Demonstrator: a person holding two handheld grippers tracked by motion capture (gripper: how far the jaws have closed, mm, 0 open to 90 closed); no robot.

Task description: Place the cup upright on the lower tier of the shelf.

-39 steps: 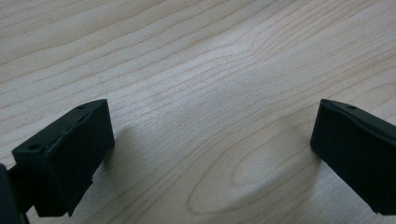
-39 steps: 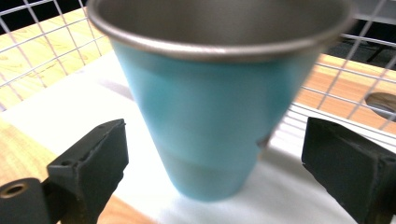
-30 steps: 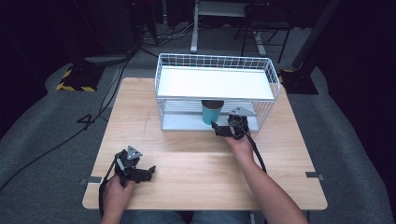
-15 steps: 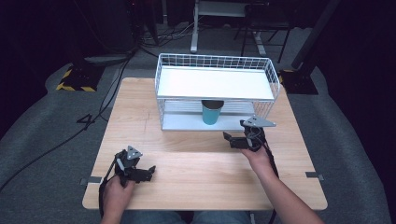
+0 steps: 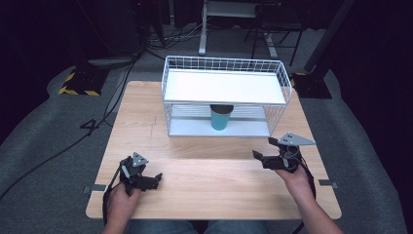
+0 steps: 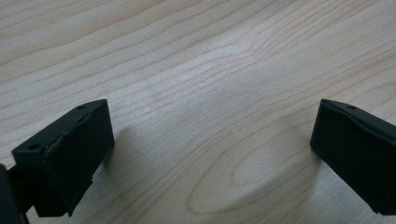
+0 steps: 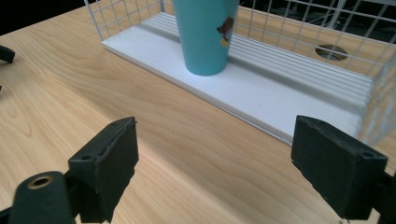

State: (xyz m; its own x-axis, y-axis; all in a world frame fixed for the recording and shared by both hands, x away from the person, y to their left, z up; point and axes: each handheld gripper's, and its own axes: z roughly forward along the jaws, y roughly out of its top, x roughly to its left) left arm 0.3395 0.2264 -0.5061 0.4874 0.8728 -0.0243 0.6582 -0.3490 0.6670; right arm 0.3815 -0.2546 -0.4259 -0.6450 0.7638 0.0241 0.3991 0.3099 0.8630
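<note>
A teal cup [image 5: 221, 118] [image 7: 204, 32] stands upright on the lower shelf of a white wire rack [image 5: 224, 84], under its top shelf. My right gripper [image 5: 263, 157] [image 7: 229, 163] is open over the table's right front, well clear of the rack, and points back toward the cup with nothing between its jaws. At the front left, low over the wood, my left gripper [image 5: 155, 179] [image 6: 210, 149] is open and empty as well.
The rack's white bottom shelf [image 7: 280, 88] has ribbed slats and sits on the wooden table [image 5: 204, 180]. Black cables and metal stand legs lie on the grey floor beyond the table's far edge.
My right gripper has pulled back from the cup in the rack toward the right front of the table. The cup stays on the lower shelf. The left gripper has not moved.
</note>
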